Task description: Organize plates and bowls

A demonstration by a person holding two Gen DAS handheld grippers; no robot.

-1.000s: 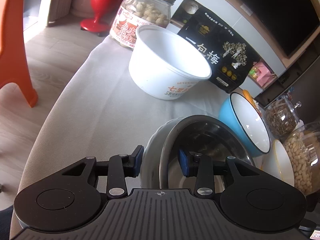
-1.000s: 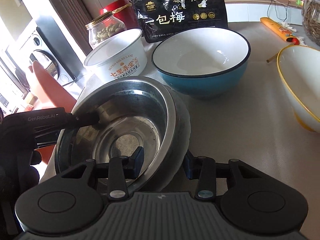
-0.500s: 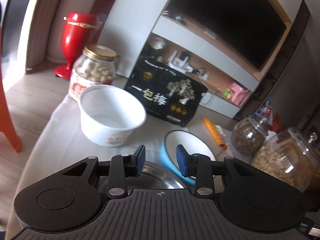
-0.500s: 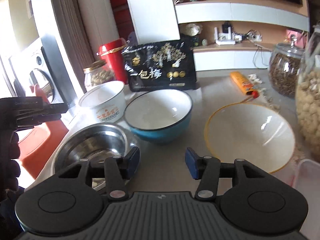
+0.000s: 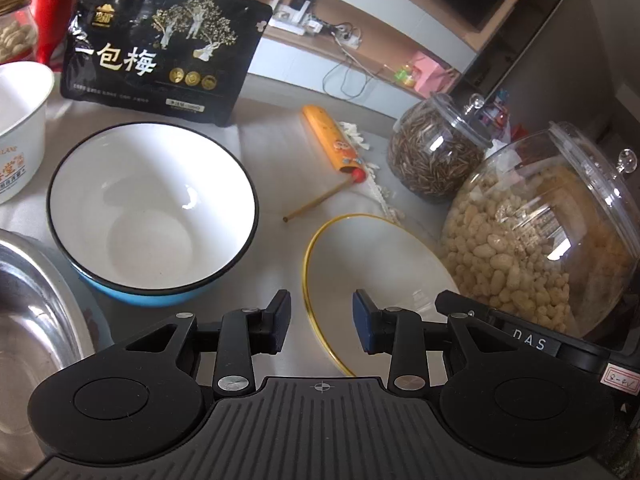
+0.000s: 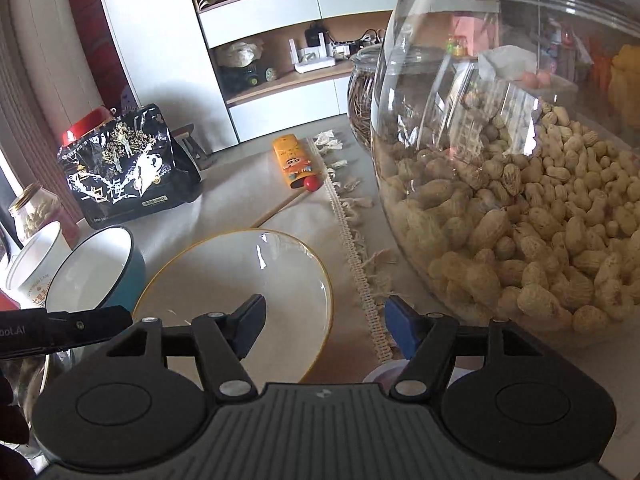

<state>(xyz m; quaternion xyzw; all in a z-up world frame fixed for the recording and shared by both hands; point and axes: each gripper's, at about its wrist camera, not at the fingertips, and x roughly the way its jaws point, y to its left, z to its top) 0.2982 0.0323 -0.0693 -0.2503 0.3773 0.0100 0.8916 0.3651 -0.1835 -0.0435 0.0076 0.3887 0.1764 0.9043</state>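
While both grippers hang over the grey tabletop [image 5: 276,152], neither one grips anything. The left gripper [image 5: 321,322] has its jaws partly spread, and the near rim of the yellow-rimmed white bowl [image 5: 372,264] shows in the gap between them, clear of both blue pads. Ahead and to the left of those jaws sits the blue bowl with a white inside [image 5: 152,212], upright and empty. Further left, at the picture's edge, a steel bowl [image 5: 32,300] shows only in part, and a white paper tub [image 5: 18,128] stands beyond it. A black snack pouch [image 5: 160,48] stands behind the blue bowl. Straight ahead of the jaws lie an orange chopstick sleeve [image 5: 332,140] and a thin stick poking out of it.

The right gripper [image 6: 325,326] has its jaws opening, wider apart than the left pair. Its left finger hangs over the inside of the yellow-rimmed bowl, while its right finger hangs over the fringed cloth [image 6: 360,264] beside that bowl; the bowl's right rim lies between them, untouched. Just right of these jaws stands a big glass jar of peanuts [image 6: 520,184], close to the bowl. A second glass jar [image 5: 436,156] with dark slivers sits ahead of it.
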